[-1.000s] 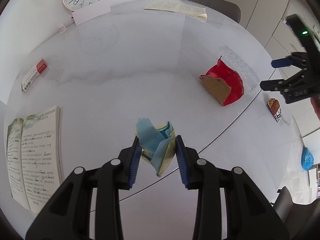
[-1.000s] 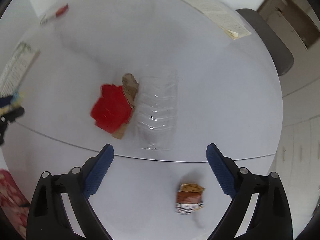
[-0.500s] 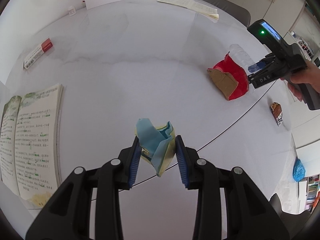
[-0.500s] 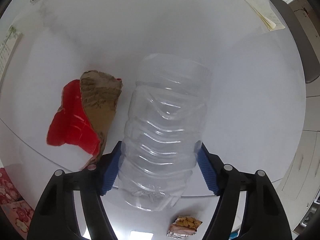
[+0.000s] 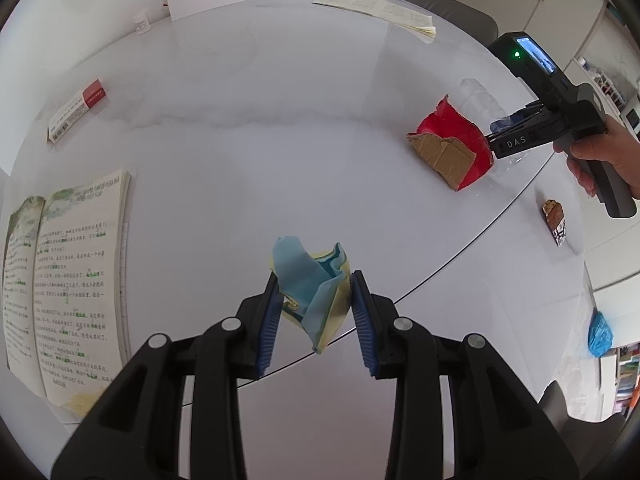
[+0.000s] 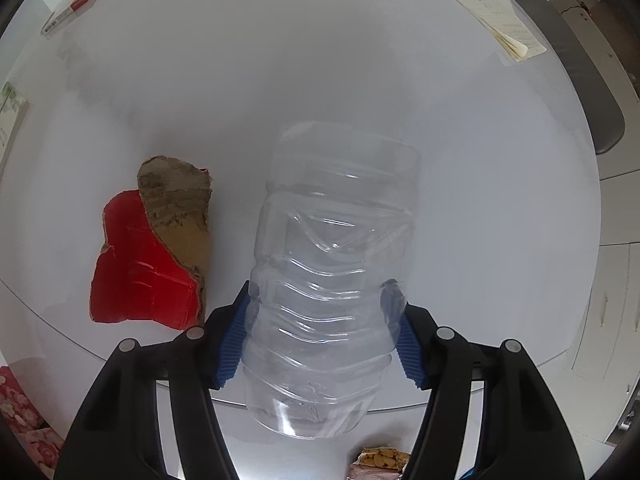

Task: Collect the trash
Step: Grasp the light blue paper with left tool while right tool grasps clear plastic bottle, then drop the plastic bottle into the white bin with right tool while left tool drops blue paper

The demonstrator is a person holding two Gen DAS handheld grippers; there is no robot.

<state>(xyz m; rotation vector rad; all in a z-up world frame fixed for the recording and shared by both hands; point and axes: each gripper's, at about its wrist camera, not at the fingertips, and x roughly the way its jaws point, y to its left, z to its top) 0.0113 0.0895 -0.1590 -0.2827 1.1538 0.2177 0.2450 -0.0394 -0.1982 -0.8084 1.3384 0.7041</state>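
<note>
While the left gripper [image 5: 316, 308] pinches crumpled paper [image 5: 312, 288], the right gripper's [image 6: 320, 332] jaws squeeze the clear bottle [image 6: 332, 264] mid-body above the table [image 6: 280, 60]; seemingly empty, light, slippery, it dents easily.

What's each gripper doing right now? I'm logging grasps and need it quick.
Left gripper: shut on the crumpled blue and yellow paper.
Right gripper: shut on the clear plastic bottle.

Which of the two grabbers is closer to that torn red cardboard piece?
The right gripper, right beside the red cardboard, shut on the clear bottle. The left gripper holds crumpled paper well away.
</note>
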